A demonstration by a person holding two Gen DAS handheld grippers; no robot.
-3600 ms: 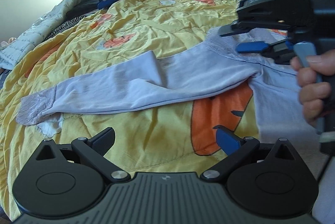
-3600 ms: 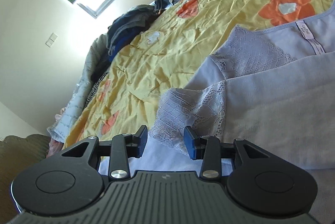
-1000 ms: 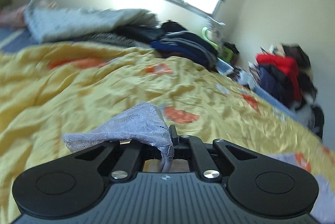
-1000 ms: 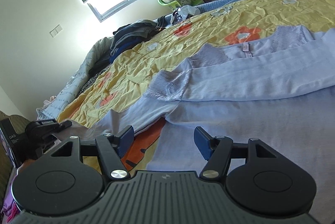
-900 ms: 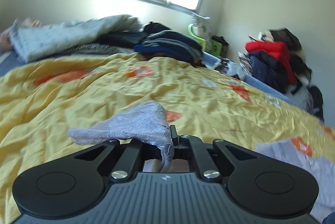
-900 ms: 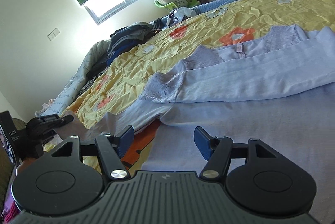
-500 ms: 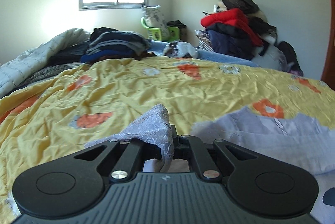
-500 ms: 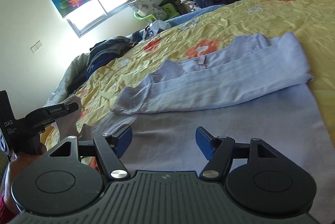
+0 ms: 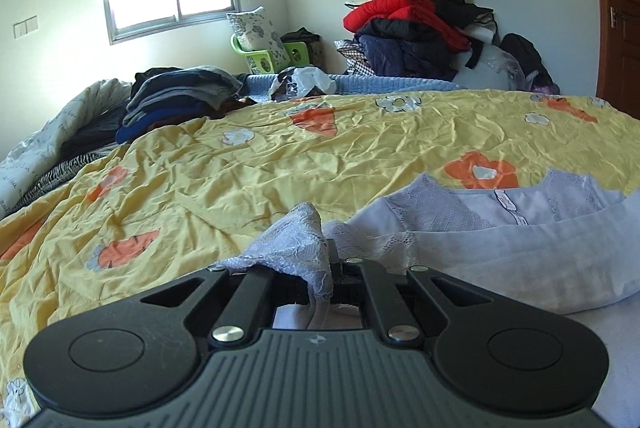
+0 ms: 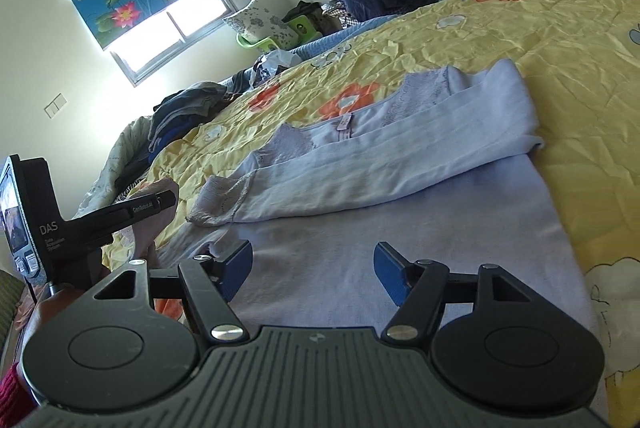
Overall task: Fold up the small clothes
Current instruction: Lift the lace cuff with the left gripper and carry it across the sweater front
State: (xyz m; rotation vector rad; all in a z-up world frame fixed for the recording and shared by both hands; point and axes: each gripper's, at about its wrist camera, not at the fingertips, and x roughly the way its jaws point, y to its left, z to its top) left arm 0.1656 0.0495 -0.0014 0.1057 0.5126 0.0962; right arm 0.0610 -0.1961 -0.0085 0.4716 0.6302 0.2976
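Left tongs (image 9: 329, 270) are pinching the lace cuff (image 9: 294, 248); right tongs (image 10: 312, 272) hang apart over the lilac top (image 10: 400, 248).

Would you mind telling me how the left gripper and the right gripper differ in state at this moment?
The left gripper is shut on the lace cuff of the lavender top; the right gripper is open and holds nothing. The left one carries its sleeve end lifted off the yellow quilt, whereas the right one hovers over the top's flat body. Both have black frames.
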